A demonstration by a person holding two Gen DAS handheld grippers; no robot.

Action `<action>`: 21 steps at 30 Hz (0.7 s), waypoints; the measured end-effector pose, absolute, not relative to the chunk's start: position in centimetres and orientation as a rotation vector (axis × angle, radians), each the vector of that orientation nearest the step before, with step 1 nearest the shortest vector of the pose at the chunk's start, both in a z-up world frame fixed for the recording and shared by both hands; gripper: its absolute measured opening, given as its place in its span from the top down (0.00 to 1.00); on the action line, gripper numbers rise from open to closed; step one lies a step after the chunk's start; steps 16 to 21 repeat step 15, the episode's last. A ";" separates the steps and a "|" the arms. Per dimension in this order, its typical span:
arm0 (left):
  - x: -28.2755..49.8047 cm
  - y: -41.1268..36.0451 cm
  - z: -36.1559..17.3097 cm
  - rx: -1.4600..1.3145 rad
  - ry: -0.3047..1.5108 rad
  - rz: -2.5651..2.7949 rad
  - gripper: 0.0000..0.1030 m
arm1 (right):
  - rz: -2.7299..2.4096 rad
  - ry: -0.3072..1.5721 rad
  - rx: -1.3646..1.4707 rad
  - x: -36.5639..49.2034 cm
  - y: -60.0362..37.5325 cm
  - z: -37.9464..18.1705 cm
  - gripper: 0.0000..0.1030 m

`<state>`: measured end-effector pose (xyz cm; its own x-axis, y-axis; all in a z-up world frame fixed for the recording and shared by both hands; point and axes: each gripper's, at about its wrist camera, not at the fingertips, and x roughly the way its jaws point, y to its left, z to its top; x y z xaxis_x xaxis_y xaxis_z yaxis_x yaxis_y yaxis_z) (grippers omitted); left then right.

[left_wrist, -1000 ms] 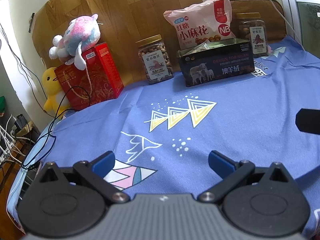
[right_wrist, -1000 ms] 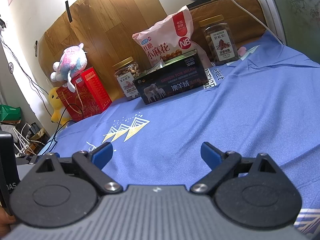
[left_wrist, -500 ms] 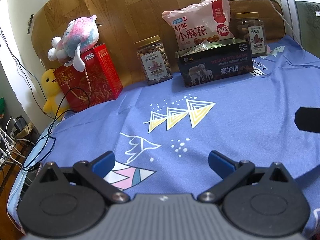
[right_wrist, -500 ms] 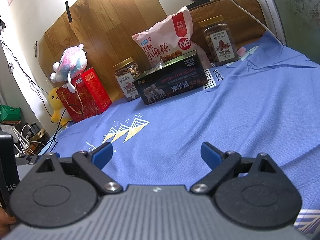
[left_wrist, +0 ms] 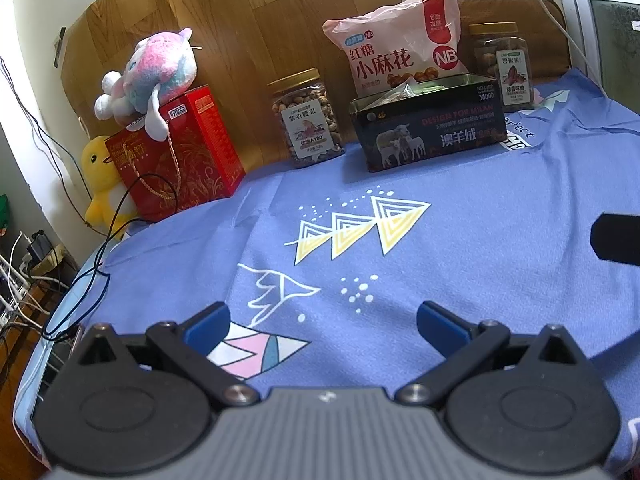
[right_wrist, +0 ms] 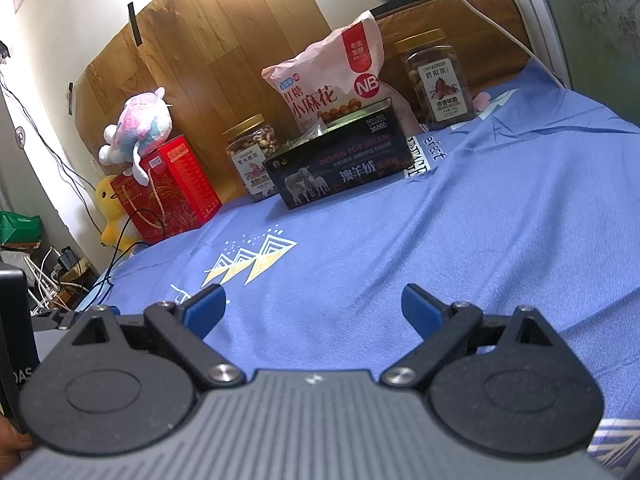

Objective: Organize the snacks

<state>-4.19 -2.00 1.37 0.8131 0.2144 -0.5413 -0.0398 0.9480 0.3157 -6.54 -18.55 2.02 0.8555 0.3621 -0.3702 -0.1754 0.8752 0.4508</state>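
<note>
Along the back of the blue cloth stand the snacks. A pink snack bag (left_wrist: 400,48) (right_wrist: 336,80) leans behind a dark open tin box (left_wrist: 428,128) (right_wrist: 340,164) holding small packets. A nut jar (left_wrist: 306,120) (right_wrist: 250,156) stands left of the box, and a second jar (left_wrist: 504,66) (right_wrist: 438,76) to its right. My left gripper (left_wrist: 322,326) is open and empty, low over the cloth's front. The right gripper (right_wrist: 312,308) is also open with nothing between its fingers, well short of the snacks.
A red gift box (left_wrist: 176,156) (right_wrist: 168,188) with a plush toy (left_wrist: 148,76) on top stands at the back left, a yellow duck toy (left_wrist: 100,184) beside it. Black cables (left_wrist: 92,264) trail over the left edge. A wooden board (left_wrist: 260,20) backs everything.
Both views have shifted very slightly; the snacks stay where they were and both grippers stay open.
</note>
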 end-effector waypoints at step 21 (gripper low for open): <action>-3.9 -1.5 1.2 0.253 0.643 0.088 0.00 | 0.292 0.465 0.417 -6.5 -18.6 2.0 0.06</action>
